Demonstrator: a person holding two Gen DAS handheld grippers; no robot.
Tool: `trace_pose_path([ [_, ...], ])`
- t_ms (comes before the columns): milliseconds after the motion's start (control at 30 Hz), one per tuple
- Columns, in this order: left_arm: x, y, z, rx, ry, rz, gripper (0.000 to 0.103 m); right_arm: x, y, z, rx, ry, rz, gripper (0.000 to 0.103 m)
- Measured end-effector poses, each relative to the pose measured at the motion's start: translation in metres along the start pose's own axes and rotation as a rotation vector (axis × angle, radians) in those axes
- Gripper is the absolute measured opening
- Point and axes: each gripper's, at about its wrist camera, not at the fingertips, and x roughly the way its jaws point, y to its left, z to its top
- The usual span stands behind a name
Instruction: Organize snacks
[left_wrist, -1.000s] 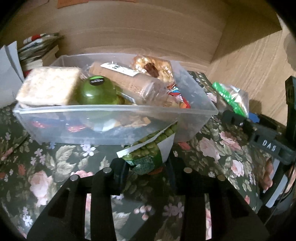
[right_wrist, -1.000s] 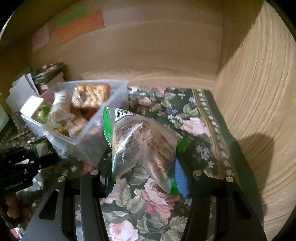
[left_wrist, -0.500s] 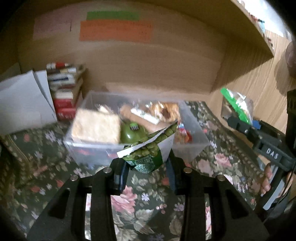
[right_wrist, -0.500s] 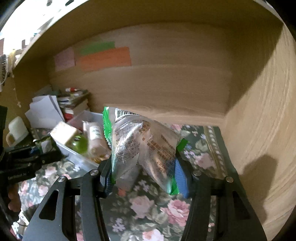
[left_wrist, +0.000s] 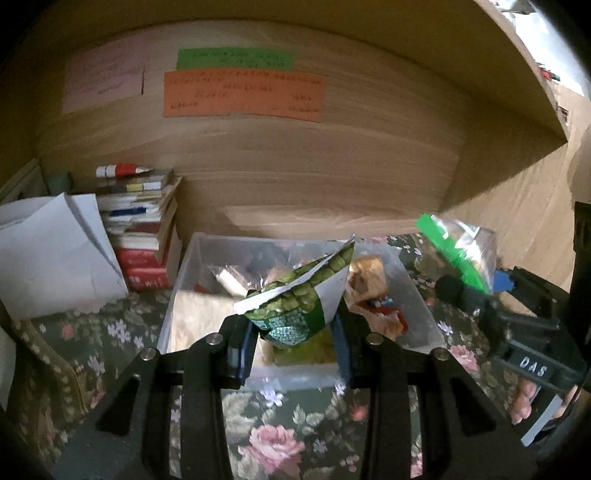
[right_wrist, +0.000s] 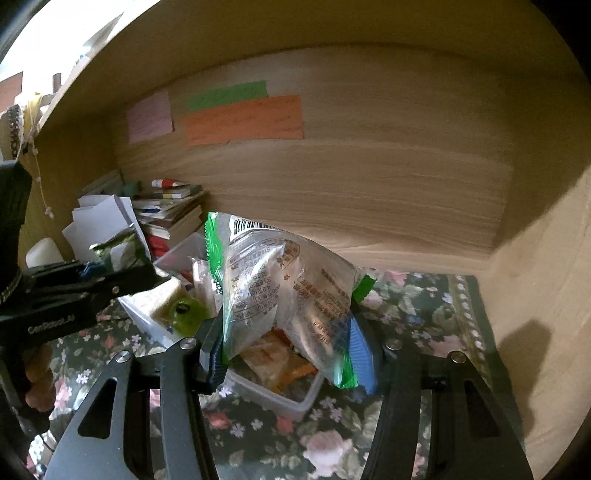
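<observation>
My left gripper is shut on a green pea snack packet and holds it above the clear plastic bin of snacks. My right gripper is shut on a clear snack bag with green edges and holds it over the bin's right end. The bin holds a pale cracker block, a green round cup and wrapped pastries. Each gripper shows in the other's view: the right one and the left one.
The bin stands on a floral cloth inside a wooden shelf nook. A stack of books and white folded paper sit at the back left. Coloured notes are stuck on the back wall. The wooden side wall is close on the right.
Both grippers have risen and moved over the bin with their packets. The views now look down into the bin from higher up.
</observation>
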Motion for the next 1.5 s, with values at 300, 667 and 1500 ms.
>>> trace_pose_path([
  [300, 0.037, 0.005, 0.01, 0.006, 0.041, 0.002, 0.036, 0.04, 0.001, -0.005, 0.006, 0.077, 0.007, 0.051],
  [667, 0.058, 0.009, 0.007, -0.015, 0.083, -0.018, 0.053, 0.065, 0.005, -0.013, -0.019, 0.151, -0.016, 0.056],
  [1500, -0.109, -0.011, 0.001, 0.041, -0.246, 0.047, 0.073, -0.069, 0.02, 0.014, 0.004, -0.154, -0.031, 0.078],
])
